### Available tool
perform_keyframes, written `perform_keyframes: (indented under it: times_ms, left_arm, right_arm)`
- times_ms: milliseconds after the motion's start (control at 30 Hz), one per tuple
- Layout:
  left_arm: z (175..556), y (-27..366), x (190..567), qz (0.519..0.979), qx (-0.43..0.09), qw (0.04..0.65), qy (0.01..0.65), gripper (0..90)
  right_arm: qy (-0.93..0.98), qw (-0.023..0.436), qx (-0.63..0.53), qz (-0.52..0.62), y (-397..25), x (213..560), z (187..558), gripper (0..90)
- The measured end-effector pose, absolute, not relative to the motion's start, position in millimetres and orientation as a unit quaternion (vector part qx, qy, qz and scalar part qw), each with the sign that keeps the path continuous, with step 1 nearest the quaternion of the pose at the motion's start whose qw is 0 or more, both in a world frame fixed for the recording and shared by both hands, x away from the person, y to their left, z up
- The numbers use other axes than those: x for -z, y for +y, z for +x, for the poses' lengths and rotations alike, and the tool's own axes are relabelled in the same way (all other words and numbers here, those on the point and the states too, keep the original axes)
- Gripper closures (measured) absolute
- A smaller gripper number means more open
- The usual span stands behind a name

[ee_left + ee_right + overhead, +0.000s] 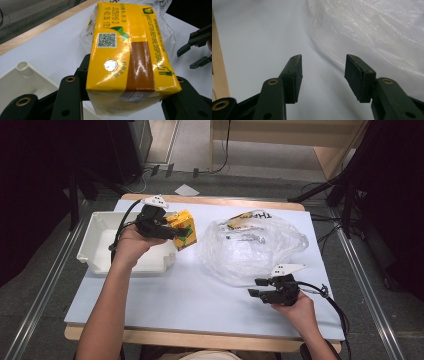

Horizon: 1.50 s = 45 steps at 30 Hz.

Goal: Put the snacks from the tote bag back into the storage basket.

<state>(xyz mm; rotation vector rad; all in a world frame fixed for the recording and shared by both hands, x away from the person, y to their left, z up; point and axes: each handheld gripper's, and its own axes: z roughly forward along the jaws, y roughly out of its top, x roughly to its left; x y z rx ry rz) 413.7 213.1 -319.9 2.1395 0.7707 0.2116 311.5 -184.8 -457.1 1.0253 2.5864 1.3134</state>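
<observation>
A yellow drink carton (183, 228) with green print and a brown tape strip is held above the table, beside the right end of a white tray (100, 240). My left gripper (167, 227) is shut on it; in the left gripper view the carton (127, 50) sits between the two black jaws, its foil straw hole facing the camera. My right gripper (256, 288) rests low near the table's front right, open with nothing between its fingers. In the right gripper view, that gripper (323, 75) points at the edge of a clear plastic bag (372, 32).
A crumpled clear plastic bag (250, 245) with something inside lies in the middle-right of the white table (190, 295). The white tray occupies the left side. Dark stands and cables surround the table on the floor.
</observation>
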Motion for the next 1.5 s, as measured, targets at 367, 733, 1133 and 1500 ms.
perform_keyframes:
  times_ms: [367, 733, 1133, 1500]
  left_arm:
    - [413.4, 234.8, 314.4, 0.842, -0.090, 0.425, 0.319, 52.5]
    - [414.2, 255.4, 315.1, 0.836, -0.108, 0.418, 0.340, 52.6]
    - [417.6, 273.2, 320.7, 0.831, -0.124, 0.410, 0.355, 52.5]
    - [424.5, 287.5, 330.2, 0.825, -0.138, 0.399, 0.375, 52.5]
  right_arm:
    - [0.840, 0.030, -0.427, 0.333, -184.1, 457.4, 311.1, 49.5]
    - [0.842, 0.032, -0.425, 0.332, -184.5, 457.4, 311.5, 49.5]
    - [0.841, 0.030, -0.426, 0.332, -184.1, 457.2, 311.1, 49.5]
    - [0.843, 0.031, -0.424, 0.330, -183.7, 457.9, 311.3, 49.5]
